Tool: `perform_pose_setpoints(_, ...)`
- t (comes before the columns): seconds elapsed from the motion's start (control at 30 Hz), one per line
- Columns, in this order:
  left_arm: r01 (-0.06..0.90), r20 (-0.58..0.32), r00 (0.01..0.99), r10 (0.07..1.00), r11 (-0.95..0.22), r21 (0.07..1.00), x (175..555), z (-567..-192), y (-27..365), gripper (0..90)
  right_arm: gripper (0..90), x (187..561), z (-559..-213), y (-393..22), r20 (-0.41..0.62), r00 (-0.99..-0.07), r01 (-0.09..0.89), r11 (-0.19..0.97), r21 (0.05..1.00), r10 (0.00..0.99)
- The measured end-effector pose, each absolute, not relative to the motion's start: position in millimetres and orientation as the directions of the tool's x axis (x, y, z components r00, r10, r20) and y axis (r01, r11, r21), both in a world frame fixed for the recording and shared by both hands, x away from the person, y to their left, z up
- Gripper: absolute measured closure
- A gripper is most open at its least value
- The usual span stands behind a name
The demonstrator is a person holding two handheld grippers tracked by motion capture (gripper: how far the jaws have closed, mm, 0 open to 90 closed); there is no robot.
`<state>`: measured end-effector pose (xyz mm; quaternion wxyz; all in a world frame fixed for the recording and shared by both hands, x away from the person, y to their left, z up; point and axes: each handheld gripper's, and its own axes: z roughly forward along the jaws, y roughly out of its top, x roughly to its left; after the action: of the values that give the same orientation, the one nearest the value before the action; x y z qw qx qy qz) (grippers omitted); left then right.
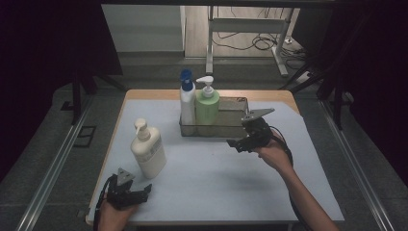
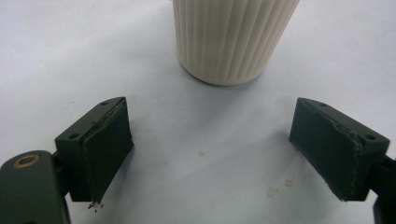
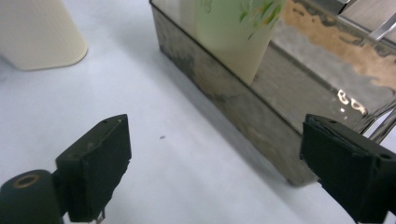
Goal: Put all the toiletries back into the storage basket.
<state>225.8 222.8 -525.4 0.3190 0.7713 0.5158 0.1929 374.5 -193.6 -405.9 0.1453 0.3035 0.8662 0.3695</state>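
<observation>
The cream bottle (image 1: 148, 149) stands upright near the table's left edge, straight ahead of the left gripper (image 2: 210, 154); both grippers are spread wide, holding nothing.

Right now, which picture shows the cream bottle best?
The high view: the whole cream bottle stands on the table, pump and all. The left gripper view gives just its ribbed lower part, beyond open jaws. The right gripper view catches just a rounded part at the top left.
</observation>
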Motion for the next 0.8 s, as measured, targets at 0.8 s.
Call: perform_pose_setpoints(0.8, 0.675, -0.037, 0.407, 0.913, -0.273, 0.685, 227, -524, 225, 13.1, 0.0, 329, -441, -241, -0.012, -0.748, 0.445, 0.514, 0.733, 0.664)
